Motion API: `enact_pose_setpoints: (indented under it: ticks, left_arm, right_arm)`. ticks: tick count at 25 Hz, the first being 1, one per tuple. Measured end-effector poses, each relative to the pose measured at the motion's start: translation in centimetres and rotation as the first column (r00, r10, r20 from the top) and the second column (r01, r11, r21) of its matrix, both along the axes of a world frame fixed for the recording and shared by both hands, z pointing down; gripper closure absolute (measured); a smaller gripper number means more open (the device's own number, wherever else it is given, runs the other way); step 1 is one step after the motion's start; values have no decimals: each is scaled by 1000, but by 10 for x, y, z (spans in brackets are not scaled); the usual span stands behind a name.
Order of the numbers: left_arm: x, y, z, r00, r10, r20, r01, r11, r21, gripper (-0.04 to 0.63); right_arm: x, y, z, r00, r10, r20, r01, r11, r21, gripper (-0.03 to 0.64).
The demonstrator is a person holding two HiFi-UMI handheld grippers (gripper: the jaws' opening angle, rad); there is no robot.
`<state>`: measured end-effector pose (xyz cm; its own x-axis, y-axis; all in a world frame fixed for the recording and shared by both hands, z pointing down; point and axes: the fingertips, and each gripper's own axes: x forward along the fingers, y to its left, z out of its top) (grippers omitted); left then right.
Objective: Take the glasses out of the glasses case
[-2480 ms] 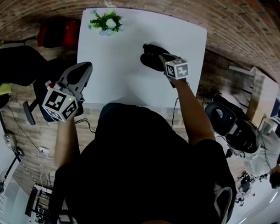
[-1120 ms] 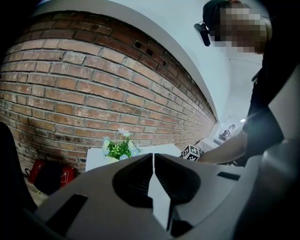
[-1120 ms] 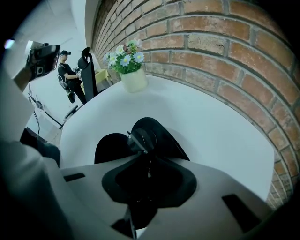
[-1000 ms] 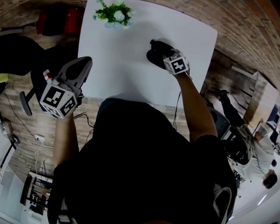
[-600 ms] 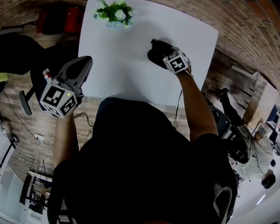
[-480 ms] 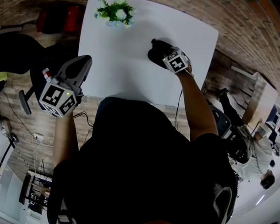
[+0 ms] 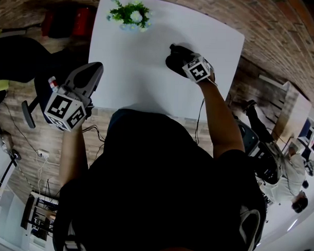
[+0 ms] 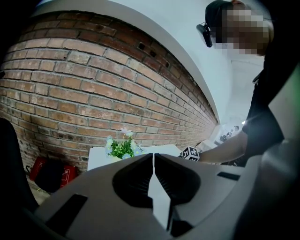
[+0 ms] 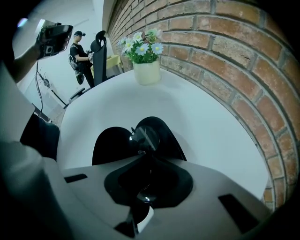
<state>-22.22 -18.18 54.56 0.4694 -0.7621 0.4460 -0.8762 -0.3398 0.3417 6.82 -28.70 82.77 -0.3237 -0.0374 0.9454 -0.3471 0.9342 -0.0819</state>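
A black glasses case [image 7: 174, 56] lies open on the white table [image 7: 133, 80], right of its middle. My right gripper [image 7: 182, 59] is on top of it. In the right gripper view the case [image 9: 112, 140] spreads its two halves flat, and the glasses [image 9: 146, 136] stand between the jaws with one lens showing above them. The right gripper [image 9: 143, 160] is shut on the glasses. My left gripper [image 7: 97, 70] hangs off the table's left edge, over the floor. Its jaws [image 8: 153, 159] are shut with nothing in them.
A pot of flowers [image 7: 129, 16] stands at the table's far left corner, and the flowers [image 9: 146, 51] also show beyond the case. A brick wall runs along the far side. A black chair [image 7: 17, 66] and red items [image 7: 68, 29] are left of the table. A person [image 9: 79, 56] stands in the background.
Since 2.5 s ago the head view has shifted a little. My right gripper has stayed at the case. The left gripper has barely moved over the last second.
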Motion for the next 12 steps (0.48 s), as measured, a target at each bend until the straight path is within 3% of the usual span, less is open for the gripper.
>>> enact_pose_setpoints:
  ticks: [12]
  left_arm:
    - [4,2,-14,1000,3,9,-3,1000,14,578]
  right_arm:
    - [4,2,-10,1000,27,9,-27,1000,12,591]
